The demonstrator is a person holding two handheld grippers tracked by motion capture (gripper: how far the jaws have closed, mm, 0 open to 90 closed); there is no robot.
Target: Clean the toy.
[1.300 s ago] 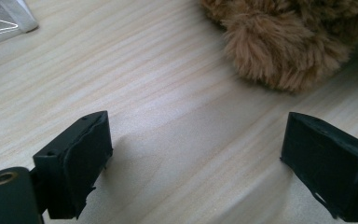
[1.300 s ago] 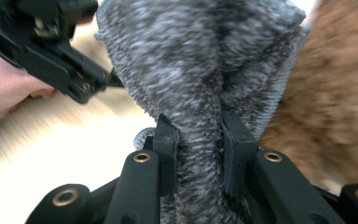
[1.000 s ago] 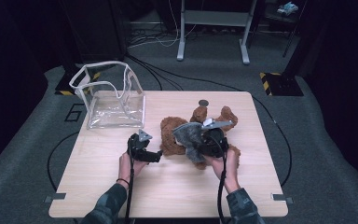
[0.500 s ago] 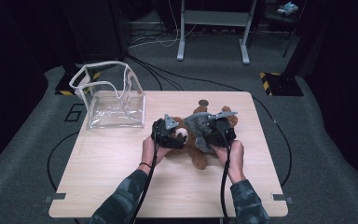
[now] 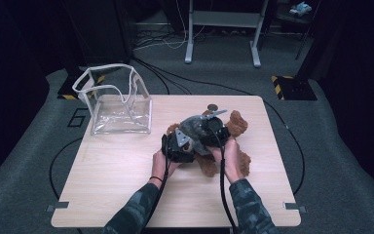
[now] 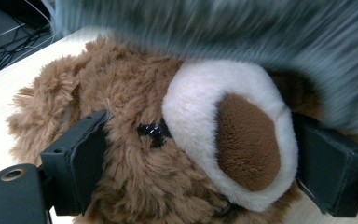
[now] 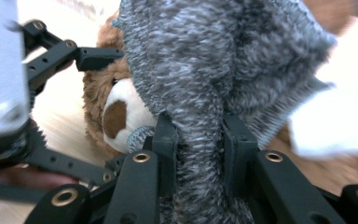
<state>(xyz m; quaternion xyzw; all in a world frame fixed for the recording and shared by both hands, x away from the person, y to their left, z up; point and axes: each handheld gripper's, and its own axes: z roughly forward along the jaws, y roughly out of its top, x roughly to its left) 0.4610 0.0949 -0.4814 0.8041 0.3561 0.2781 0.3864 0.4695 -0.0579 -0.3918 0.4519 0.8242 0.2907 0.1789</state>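
A brown teddy bear lies on the wooden table, partly under a grey knitted garment. My left gripper comes at it from the left. In the left gripper view its jaws flank the bear's head, pressed into the fur by the white muzzle; they have just been closing slightly onto it. My right gripper is shut on a bunched fold of the grey garment, held over the bear's face. The left gripper's jaw appears beside the head.
A clear plastic bag with a white rim stands open at the table's back left. A small dark disc lies behind the bear. Cables trail from both grippers to the front edge. Bare tabletop lies in front and left.
My left gripper has moved right from the bare tabletop to the bear's head. The right gripper and the grey garment have shifted toward the back right, over the bear.
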